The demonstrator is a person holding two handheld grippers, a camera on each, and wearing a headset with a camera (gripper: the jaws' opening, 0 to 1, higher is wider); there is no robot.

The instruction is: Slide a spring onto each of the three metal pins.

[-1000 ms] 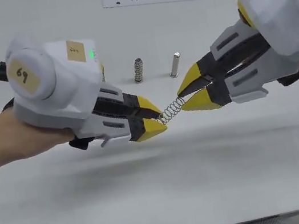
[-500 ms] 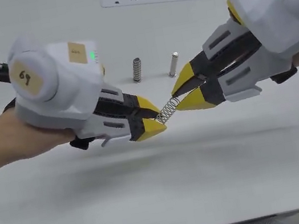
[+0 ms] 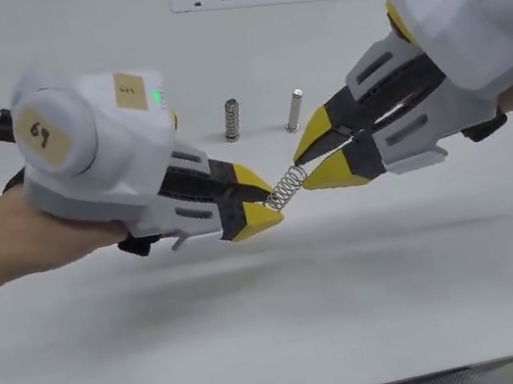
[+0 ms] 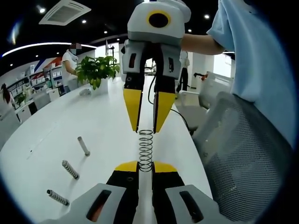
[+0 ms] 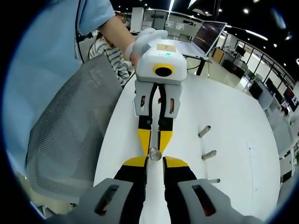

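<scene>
Steel spring (image 3: 286,188) is hanging in the air on the near side of the bare pin (image 3: 294,111), left gripper (image 3: 272,204) pinching one end, right gripper (image 3: 301,171) gaping around the other; likely re-gripping, then threading it onto that pin

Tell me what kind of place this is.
Most likely an open-plan office or lab: a long white worktable, a potted plant, a laptop and a ceiling air vent all point to that.
</scene>
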